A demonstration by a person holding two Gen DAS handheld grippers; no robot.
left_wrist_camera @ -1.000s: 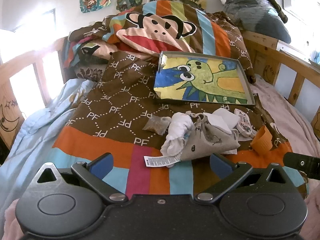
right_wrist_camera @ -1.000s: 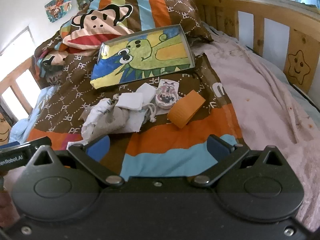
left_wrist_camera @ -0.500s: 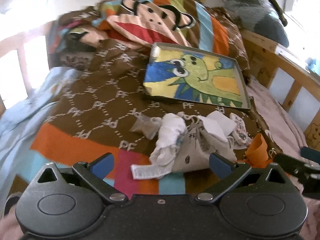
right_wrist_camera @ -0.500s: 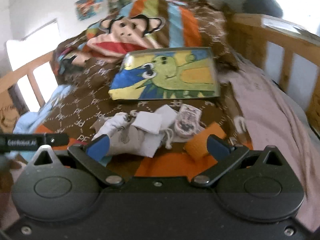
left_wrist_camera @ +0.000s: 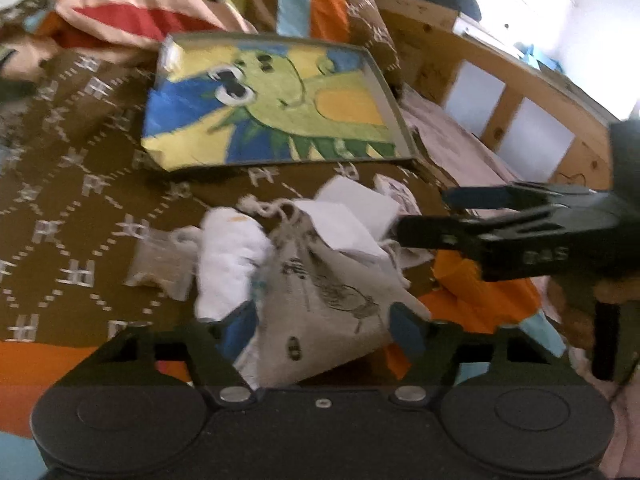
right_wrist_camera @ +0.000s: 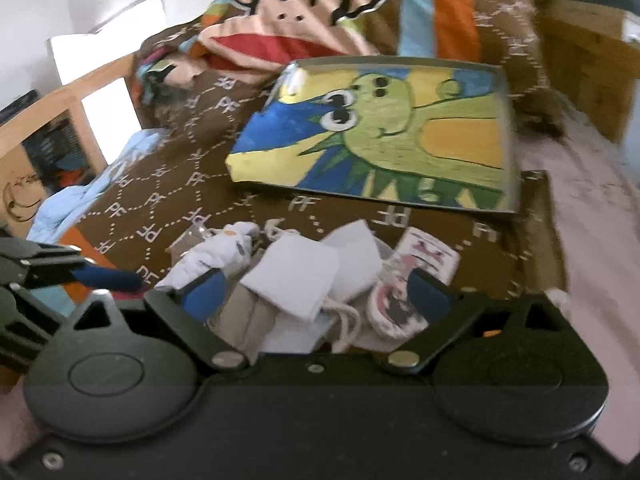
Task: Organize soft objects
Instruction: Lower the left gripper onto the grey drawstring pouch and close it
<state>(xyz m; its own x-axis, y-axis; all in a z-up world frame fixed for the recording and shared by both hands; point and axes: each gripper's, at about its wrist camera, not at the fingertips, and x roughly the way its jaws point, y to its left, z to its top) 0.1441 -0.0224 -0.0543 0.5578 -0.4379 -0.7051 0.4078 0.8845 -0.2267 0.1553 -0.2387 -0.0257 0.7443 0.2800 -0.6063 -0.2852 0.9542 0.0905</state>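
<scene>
A heap of soft things lies on the brown quilt: a grey drawstring pouch point(left_wrist_camera: 324, 300), a white rolled sock point(left_wrist_camera: 230, 264), white folded cloths point(left_wrist_camera: 352, 216) and a small tan pouch point(left_wrist_camera: 160, 264). My left gripper point(left_wrist_camera: 322, 326) is open, its blue pads on either side of the grey pouch's near end. My right gripper point(right_wrist_camera: 316, 290) is open over the white cloths point(right_wrist_camera: 296, 280) and a pink patterned sock point(right_wrist_camera: 396, 308). It also shows in the left wrist view point(left_wrist_camera: 460, 216), reaching in from the right above an orange cloth point(left_wrist_camera: 476, 280).
A shallow tray with a green dinosaur picture point(left_wrist_camera: 276, 108) lies just beyond the heap. A monkey-face pillow point(right_wrist_camera: 296, 28) is behind it. Wooden bed rails point(left_wrist_camera: 512, 92) run along the right side and another rail point(right_wrist_camera: 52, 120) along the left.
Both grippers have moved forward and down onto the heap. The left one now straddles the grey pouch; the right one has come in over the white cloths.
</scene>
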